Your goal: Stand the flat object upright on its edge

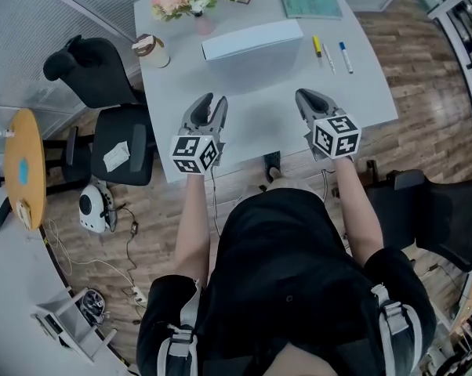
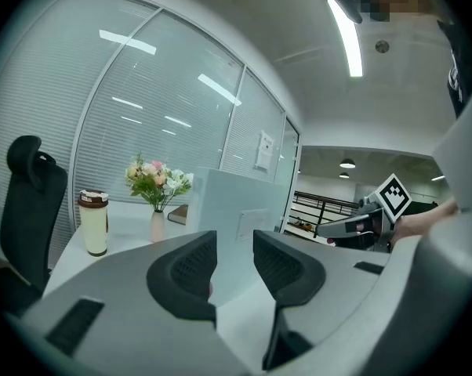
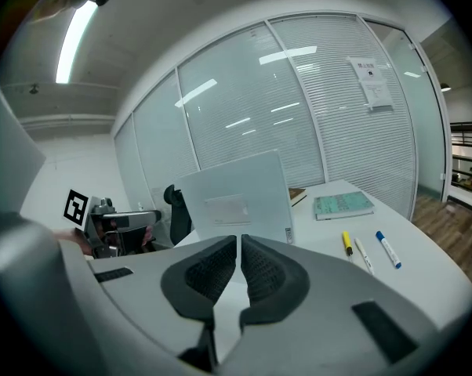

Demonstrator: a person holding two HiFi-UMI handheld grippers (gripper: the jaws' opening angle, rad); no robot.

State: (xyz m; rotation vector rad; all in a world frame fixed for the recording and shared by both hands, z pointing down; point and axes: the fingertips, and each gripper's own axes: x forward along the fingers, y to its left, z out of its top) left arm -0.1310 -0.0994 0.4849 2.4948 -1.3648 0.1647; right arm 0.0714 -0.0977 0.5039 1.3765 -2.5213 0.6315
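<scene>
My left claw (image 1: 213, 102) hangs wide open and empty over the near part of the desk (image 1: 369, 92). My right claw (image 1: 306, 97) is all but closed, gripping nothing. Farther out, the white flat box (image 1: 252, 40) stands upright on its edge, with pens (image 1: 345, 56) to its right and a cup (image 1: 151, 51) to its left.

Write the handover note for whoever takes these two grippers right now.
Left gripper: open, empty.
Right gripper: shut, empty.
Both are near the front edge of the table, clear of the white flat box.
The box stands upright on its long edge mid-table, with nothing touching it.
Done: the box appears to be standing on its own.
Left: probably nothing; just confirm it is stable.
</scene>
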